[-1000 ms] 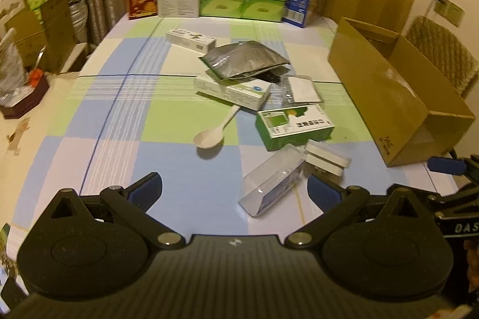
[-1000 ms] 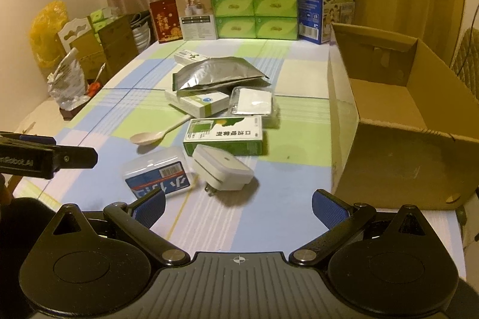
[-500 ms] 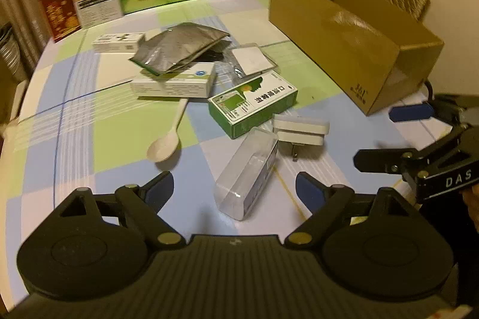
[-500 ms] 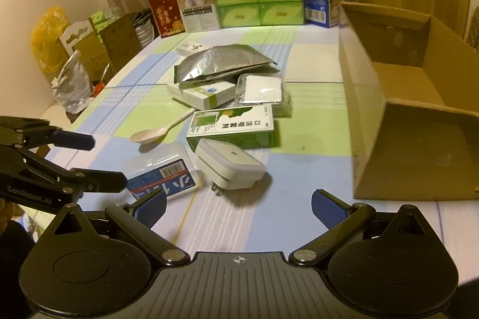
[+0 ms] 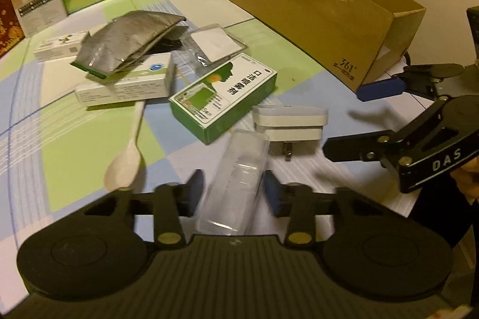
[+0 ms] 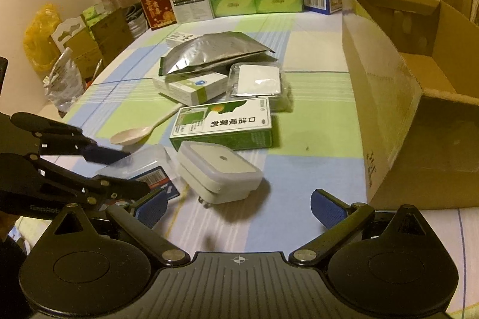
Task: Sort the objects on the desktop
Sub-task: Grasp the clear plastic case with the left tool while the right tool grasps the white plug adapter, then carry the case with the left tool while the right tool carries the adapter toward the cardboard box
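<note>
L claw (image 5: pixel 233 190) straddles clear plastic case (image 5: pixel 236 181), contact unclear; R claw (image 6: pixel 238 206) wide, empty.

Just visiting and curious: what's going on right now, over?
Left gripper closing around clear case, not yet clamped. Right gripper open, facing white charger. Cardboard box empty. Nothing blocking.

Clear glossy plastic case (image 5: pixel 236 181), crinkled silver foil pouch (image 5: pixel 128 42), matt cardboard box (image 5: pixel 314 16).
</note>
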Demonstrator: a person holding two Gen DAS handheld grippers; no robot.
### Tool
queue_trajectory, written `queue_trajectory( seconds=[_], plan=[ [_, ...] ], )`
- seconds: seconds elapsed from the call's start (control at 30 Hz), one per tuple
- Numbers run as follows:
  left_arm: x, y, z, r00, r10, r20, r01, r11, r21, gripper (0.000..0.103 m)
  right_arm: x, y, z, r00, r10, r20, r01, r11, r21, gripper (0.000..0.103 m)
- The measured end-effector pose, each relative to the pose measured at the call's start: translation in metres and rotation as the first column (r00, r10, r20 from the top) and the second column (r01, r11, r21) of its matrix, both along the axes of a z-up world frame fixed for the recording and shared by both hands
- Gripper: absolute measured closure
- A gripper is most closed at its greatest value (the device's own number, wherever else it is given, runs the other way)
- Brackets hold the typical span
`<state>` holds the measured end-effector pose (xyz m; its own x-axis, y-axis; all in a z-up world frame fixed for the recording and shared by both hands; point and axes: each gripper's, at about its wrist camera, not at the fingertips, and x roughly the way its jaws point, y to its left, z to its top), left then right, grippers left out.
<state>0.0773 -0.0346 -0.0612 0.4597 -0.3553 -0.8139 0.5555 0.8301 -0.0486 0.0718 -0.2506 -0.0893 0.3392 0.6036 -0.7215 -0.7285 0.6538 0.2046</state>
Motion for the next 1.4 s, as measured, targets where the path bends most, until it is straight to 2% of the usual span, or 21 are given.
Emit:
queue_trajectory(
  seconds=[0.1, 0.17, 0.27, 0.4, 0.63, 0.87, 0.9, 1.0, 1.27, 1.4],
  plan=[
    [0.001, 0.005, 0.000, 0.999, 0.034, -0.003, -0.034, 0.999, -0.014, 0.078, 0.003, 0.004, -0.004, 1.000, 0.002, -0.009, -0.002, 1.000, 0.000, 0.003],
    [0.001, 0.012, 0.002, 0.993, 0.117, 0.003, -0.117, 0.993, -0.009, 0.078, 0.004, 0.009, -0.005, 1.000, 0.001, -0.008, -0.001, 1.000, 0.003, 0.003],
    [0.001, 0.024, 0.000, 0.964, 0.264, -0.021, -0.264, 0.964, -0.033, 0.078, 0.006, 0.016, -0.008, 1.000, -0.019, -0.017, 0.019, 1.000, 0.008, 0.003],
    [-0.002, 0.027, 0.000, 0.945, 0.326, -0.014, -0.326, 0.943, -0.067, 0.078, 0.011, 0.027, -0.012, 0.997, -0.066, -0.044, 0.066, 0.998, 0.014, 0.003],
    [-0.007, 0.025, -0.007, 0.940, 0.341, -0.025, -0.342, 0.935, -0.094, 0.077, 0.020, 0.041, -0.023, 0.989, -0.133, -0.068, 0.135, 0.991, 0.013, 0.003],
    [-0.009, 0.026, -0.014, 0.935, 0.353, -0.035, -0.354, 0.927, -0.121, 0.069, 0.020, 0.048, -0.032, 0.991, -0.123, -0.062, 0.123, 0.992, 0.009, 0.020],
    [-0.009, 0.026, -0.015, 0.935, 0.352, -0.037, -0.354, 0.927, -0.121, 0.069, 0.019, 0.047, -0.032, 0.991, -0.120, -0.059, 0.121, 0.993, 0.014, 0.027],
    [-0.008, 0.024, -0.015, 0.934, 0.355, -0.036, -0.357, 0.926, -0.125, 0.065, 0.019, 0.044, -0.032, 0.992, -0.115, -0.057, 0.117, 0.993, 0.025, 0.027],
    [-0.004, 0.022, -0.013, 0.936, 0.349, -0.036, -0.351, 0.928, -0.122, 0.065, 0.010, 0.033, -0.027, 0.996, -0.090, 0.026, 0.090, 0.996, -0.003, 0.027],
    [-0.001, 0.020, -0.014, 0.936, 0.351, -0.038, -0.353, 0.929, -0.110, 0.066, 0.008, 0.024, -0.024, 0.995, -0.091, 0.040, 0.091, 0.996, -0.008, 0.027]
  ],
)
